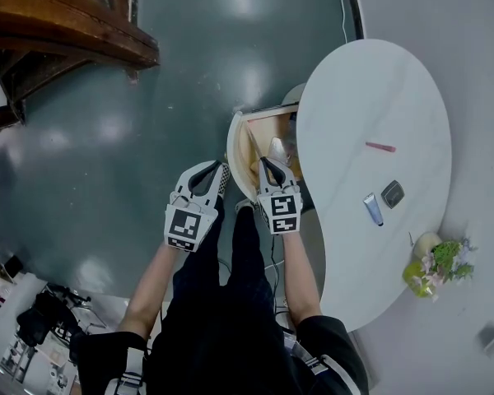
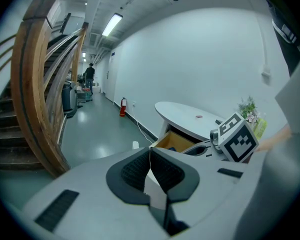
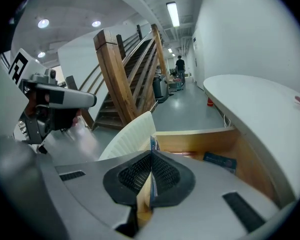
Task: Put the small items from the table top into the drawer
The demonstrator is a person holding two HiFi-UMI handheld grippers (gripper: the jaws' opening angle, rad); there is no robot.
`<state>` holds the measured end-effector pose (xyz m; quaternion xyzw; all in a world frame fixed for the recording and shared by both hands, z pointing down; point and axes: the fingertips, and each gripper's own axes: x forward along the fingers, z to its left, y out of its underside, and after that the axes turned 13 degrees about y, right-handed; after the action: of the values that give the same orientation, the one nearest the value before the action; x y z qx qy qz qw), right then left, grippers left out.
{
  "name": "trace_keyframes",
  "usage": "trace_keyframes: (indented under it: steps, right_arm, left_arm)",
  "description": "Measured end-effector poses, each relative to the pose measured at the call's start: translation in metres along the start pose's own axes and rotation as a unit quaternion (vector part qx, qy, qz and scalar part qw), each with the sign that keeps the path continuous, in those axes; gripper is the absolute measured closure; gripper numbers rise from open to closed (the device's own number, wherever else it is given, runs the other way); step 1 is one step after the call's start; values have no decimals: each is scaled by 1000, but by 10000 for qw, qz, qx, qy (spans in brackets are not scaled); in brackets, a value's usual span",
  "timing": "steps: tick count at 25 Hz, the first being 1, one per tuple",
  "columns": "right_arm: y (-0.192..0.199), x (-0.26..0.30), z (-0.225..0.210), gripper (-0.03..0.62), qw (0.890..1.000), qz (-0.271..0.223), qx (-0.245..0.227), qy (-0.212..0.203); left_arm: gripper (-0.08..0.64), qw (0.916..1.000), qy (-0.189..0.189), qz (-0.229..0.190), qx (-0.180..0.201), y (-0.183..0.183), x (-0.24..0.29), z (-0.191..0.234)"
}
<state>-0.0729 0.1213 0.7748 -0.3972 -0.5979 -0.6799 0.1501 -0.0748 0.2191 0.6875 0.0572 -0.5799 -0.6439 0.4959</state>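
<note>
The white oval table (image 1: 370,97) has its wooden drawer (image 1: 249,142) pulled open at the left end. On the top lie a pink strip (image 1: 380,146), a small tube (image 1: 372,209) and a dark little box (image 1: 393,193). My right gripper (image 1: 267,164) hangs over the drawer (image 3: 200,139), shut on a thin blue-and-white packet (image 3: 153,143) that sticks up past its pads. A blue card (image 3: 220,160) lies inside the drawer. My left gripper (image 1: 218,169) is beside it to the left, outside the drawer (image 2: 172,141). This left gripper (image 2: 150,151) is shut with nothing in it.
A potted plant (image 1: 435,263) and a yellow-green object stand at the table's near end. A wooden staircase (image 1: 66,23) rises at the upper left. Clutter lies on the floor at the lower left (image 1: 33,327). The drawer's curved white ribbed front (image 3: 127,136) faces me.
</note>
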Motion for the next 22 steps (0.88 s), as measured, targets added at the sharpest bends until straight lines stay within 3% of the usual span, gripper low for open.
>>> trace_keyframes:
  steps: [10,22]
  right_arm:
    - [7,19,-13,563,9995,140,-55,266]
    - [16,56,-41,561,9916,403,-690,1021]
  left_arm:
    - [540,10000,74,32,-8,0,7,1]
    - [540,9998,141,104,-35,7,15,1]
